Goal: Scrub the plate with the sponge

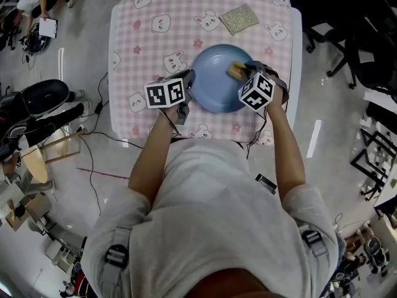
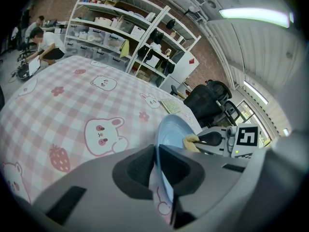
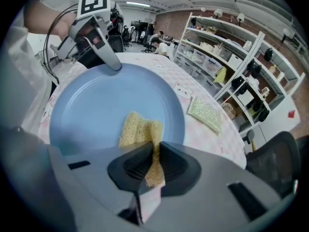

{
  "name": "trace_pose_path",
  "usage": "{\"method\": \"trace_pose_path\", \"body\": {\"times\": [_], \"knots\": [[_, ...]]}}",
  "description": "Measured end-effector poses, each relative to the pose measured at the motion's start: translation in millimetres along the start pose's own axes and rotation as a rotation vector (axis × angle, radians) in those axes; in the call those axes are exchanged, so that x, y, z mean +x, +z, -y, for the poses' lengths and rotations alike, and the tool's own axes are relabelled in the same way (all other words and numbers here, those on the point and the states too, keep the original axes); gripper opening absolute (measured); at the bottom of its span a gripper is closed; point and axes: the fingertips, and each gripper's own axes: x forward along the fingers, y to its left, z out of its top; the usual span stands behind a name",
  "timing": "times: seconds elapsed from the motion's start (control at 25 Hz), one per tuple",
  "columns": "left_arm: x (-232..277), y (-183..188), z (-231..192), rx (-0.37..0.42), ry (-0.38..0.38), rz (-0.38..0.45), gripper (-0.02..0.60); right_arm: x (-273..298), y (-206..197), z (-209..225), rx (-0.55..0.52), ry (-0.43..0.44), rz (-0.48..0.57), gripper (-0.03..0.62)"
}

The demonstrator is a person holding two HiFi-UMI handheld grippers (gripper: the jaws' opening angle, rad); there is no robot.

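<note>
By the near edge of the surface (image 1: pixel 142 36), left claw (image 2: pixel 155 166) clamps the blue plate (image 1: pixel 214 82); right claw (image 3: pixel 154 161) holds the yellow sponge (image 3: pixel 137 128) on it.

Clamped: left gripper (image 1: pixel 188 79), right gripper (image 1: pixel 240 71); both tilted down.

The sponge (image 1: pixel 234 71) partly hidden behind the right gripper (image 1: pixel 246 68); shelf contents (image 3: pixel 208 48), perhaps boxes, blurred

No words, numbers or brands can be read anywhere. The only signs are black-and-white square markers: one on the cube (image 1: pixel 165 94) of the left gripper (image 1: pixel 188 79), near left, and one on the cube (image 1: pixel 257 92) of the right gripper (image 1: pixel 243 69), near right.
</note>
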Motion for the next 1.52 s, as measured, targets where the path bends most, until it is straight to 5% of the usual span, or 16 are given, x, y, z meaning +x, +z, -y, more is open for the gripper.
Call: {"method": "trace_pose_path", "body": {"times": [0.56,0.96,1.52], "knots": [[-3.1,4.3,4.5,0.019,0.005,0.013,0.046,16.8,66.1,16.8,-0.075,-0.098,0.094,0.044],[-2.4,3.4,0.7,0.007,0.015,0.012,0.044,7.9,105.6,-42.9,-0.239,0.033,0.198,0.044],[3.1,-2.4,-1.9,-0.017,0.009,-0.006,0.041,-17.8,63.4,-117.7,-0.401,0.191,0.165,0.044]]}}
